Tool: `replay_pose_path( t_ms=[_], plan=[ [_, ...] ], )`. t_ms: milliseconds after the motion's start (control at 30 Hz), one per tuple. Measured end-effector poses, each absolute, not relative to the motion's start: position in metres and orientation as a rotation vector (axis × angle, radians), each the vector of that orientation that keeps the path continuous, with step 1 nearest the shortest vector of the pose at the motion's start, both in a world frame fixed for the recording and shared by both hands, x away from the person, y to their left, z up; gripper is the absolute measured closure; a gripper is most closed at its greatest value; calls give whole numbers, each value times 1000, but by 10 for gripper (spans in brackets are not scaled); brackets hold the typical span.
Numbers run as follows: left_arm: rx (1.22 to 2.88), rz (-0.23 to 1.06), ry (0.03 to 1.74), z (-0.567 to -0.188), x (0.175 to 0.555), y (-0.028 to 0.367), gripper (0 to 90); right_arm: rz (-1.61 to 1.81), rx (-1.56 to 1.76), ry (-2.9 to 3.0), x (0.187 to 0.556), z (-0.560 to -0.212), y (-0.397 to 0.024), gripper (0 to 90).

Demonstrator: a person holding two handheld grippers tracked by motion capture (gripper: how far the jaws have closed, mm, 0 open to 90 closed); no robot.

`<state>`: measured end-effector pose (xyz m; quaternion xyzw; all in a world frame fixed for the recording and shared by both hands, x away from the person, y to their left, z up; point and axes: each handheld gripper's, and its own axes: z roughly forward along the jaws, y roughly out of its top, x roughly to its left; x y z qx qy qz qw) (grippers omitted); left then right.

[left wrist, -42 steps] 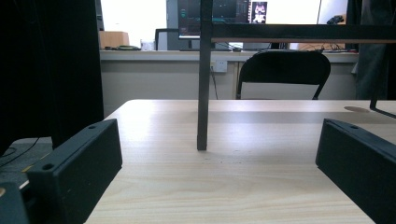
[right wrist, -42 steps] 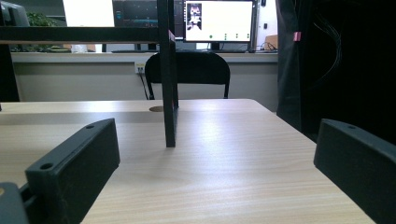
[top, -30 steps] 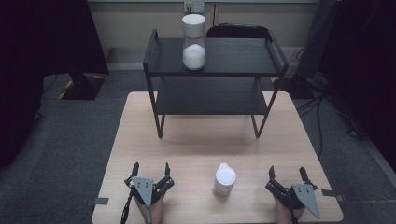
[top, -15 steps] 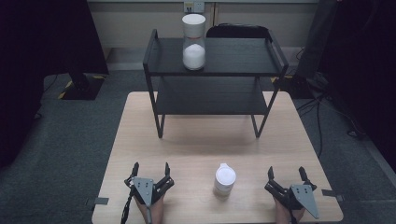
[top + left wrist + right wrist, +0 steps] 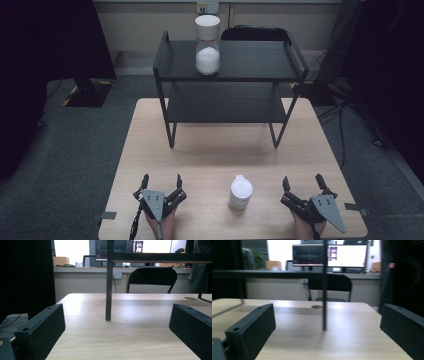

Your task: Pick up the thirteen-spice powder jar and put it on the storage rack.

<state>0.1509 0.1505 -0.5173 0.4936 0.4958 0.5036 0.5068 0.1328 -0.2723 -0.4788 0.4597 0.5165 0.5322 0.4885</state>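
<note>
High view: the small white jar [image 5: 241,192] stands on the table [image 5: 210,150], in front of the black shelf [image 5: 230,75] (well apart), between the left gripper [image 5: 161,182] and right gripper [image 5: 302,184], untouched. Left gripper view: jaws spread, holding nothing. Right gripper view: the same.

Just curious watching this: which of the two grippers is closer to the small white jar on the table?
The right gripper, by a little. It sits to the right of the small white jar; the left gripper rests slightly farther away on its left. Neither touches it.
</note>
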Motion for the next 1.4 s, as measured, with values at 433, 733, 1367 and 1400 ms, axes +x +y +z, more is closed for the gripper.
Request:
replay_pose_path(
  t_ms=[433,733,1367,1400],
  plan=[
    [1189,1216,1197,-517,151,150,0,1567,955,1338,134,-459,-242,0],
    [1189,1217,1198,-517,151,150,0,1637,921,1404,130,-475,-216,0],
    [1189,1215,1197,-517,151,150,1,1501,933,1448,114,-491,-187,121],
    [1189,1216,1197,-517,151,150,1,1499,938,1457,115,-491,-188,126]
  ],
)
